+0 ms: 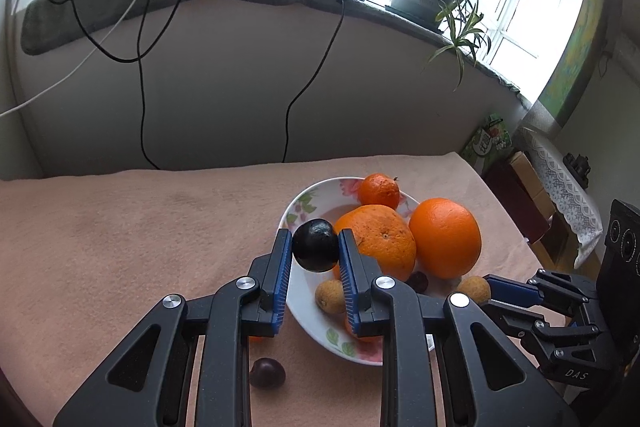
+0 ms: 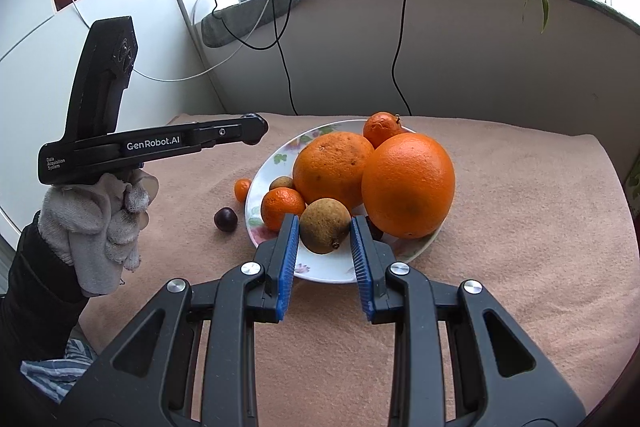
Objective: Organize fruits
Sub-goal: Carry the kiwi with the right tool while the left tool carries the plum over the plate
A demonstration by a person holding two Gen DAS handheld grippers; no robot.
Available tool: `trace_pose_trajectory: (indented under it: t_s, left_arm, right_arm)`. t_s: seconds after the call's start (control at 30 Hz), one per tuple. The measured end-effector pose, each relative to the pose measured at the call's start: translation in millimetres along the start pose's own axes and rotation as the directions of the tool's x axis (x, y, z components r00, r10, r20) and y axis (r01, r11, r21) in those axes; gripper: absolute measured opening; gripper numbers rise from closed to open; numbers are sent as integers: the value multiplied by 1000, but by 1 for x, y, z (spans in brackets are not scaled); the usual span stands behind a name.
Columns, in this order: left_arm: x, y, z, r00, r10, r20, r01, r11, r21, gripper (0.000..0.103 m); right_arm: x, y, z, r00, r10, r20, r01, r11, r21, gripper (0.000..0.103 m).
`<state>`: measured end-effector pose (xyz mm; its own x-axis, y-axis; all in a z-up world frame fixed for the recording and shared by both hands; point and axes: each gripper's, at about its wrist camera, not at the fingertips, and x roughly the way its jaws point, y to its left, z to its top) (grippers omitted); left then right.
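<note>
The flowered plate (image 2: 276,163) sits right of centre in both views on the desk (image 1: 120,235), which is covered in a peach cloth. On it two large oranges (image 2: 408,183) touch each other, with a small mandarin (image 2: 382,127) behind them at the far rim and another mandarin (image 2: 282,207) at the left. The left gripper (image 1: 315,247) has its fingers clamped on a dark round fruit (image 1: 316,245), held over the plate's left rim. The right gripper (image 2: 325,231) has its fingers closed on a brown longan (image 2: 324,231) above the plate's near edge. A second longan (image 1: 330,295) lies on the plate. A dark plum (image 2: 225,219) and a tiny orange fruit (image 2: 242,189), perhaps a kumquat, lie on the cloth just left of the plate. A gloved hand (image 2: 96,223) grips the left gripper's handle.
</note>
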<state>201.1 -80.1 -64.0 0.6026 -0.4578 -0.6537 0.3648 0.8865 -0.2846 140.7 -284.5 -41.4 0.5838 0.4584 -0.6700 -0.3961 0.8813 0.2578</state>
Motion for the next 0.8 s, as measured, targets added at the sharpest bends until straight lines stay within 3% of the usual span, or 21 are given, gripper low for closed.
trace_pose_trajectory:
  t_s: [0.8]
  left_arm:
    - [10, -2, 1, 1000, -3, -25, 4, 1000, 19, 22]
  right_arm:
    - [12, 1, -1, 1000, -1, -23, 1, 1000, -3, 28]
